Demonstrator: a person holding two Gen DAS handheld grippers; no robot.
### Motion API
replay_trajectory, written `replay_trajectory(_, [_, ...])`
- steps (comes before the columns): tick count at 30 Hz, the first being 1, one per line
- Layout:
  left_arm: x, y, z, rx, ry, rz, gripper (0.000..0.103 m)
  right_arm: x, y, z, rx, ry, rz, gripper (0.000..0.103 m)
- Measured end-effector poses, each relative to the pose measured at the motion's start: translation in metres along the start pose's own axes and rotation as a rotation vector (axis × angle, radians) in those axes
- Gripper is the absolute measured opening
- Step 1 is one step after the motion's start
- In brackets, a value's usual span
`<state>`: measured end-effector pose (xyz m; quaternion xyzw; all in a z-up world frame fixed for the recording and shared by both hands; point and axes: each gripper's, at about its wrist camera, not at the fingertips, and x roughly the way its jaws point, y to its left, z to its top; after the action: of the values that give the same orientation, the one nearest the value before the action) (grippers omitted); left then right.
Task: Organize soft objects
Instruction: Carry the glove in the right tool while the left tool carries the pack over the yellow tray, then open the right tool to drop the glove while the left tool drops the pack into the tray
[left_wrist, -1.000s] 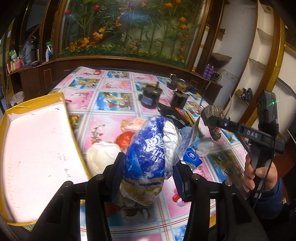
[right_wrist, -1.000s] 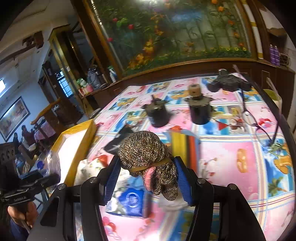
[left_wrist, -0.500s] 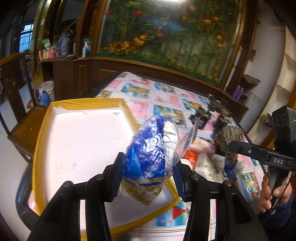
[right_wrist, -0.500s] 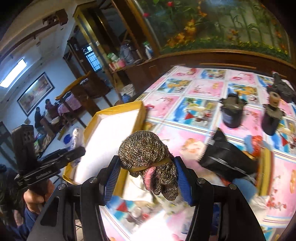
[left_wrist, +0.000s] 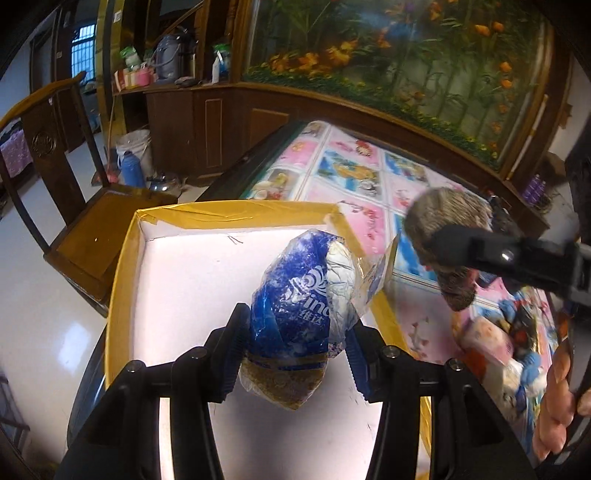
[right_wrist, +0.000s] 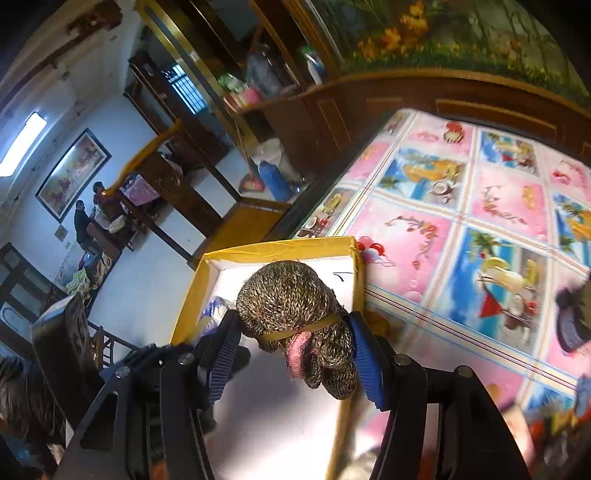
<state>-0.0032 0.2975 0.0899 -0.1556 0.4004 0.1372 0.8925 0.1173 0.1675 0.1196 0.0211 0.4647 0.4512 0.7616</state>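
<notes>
Both loaded grippers hover inside tray (left_wrist: 123, 258) rim.

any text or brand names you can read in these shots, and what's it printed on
"Vind", cut off at a fold, with the Chinese characters "维达" beneath: white print on the blue tissue pack held in the left tongs.
Pen marks inside the yellow-edged box: too small to read.

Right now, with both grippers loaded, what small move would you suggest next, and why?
Probably lower the left gripper and release the blue plastic tissue pack: it already hangs over the yellow-edged white box, whereas the right gripper's speckled knitted glove bundle is only at its edge.
</notes>
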Motion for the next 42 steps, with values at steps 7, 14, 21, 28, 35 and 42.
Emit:
replay_trajectory(7, [0.043, 0.015, 0.009, -0.076, 0.062, 0.047, 0.049, 0.077, -0.007, 0.031, 0.049, 0.077, -0.003, 0.064])
replay_trajectory(14, [0.061, 0.02, 0.008, -0.117, 0.1, 0.053, 0.05, 0.114, -0.012, 0.041, 0.045, 0.102, -0.059, 0.066])
replay_trajectory(21, [0.066, 0.021, 0.005, -0.134, 0.118, 0.05, 0.063, 0.119, -0.019, 0.044, 0.071, 0.092, -0.032, 0.078])
replay_trajectory(28, [0.045, 0.021, -0.001, -0.136, 0.091, 0.027, 0.067, 0.068, -0.023, 0.029, 0.065, 0.048, 0.017, 0.078])
replay_trajectory(35, [-0.023, 0.012, -0.034, -0.132, -0.038, -0.021, 0.067, 0.011, -0.044, -0.036, -0.019, 0.137, -0.047, 0.078])
replay_trajectory(42, [-0.079, -0.017, -0.079, -0.058, -0.107, -0.093, 0.069, -0.017, -0.037, -0.1, -0.237, 0.193, -0.158, 0.078])
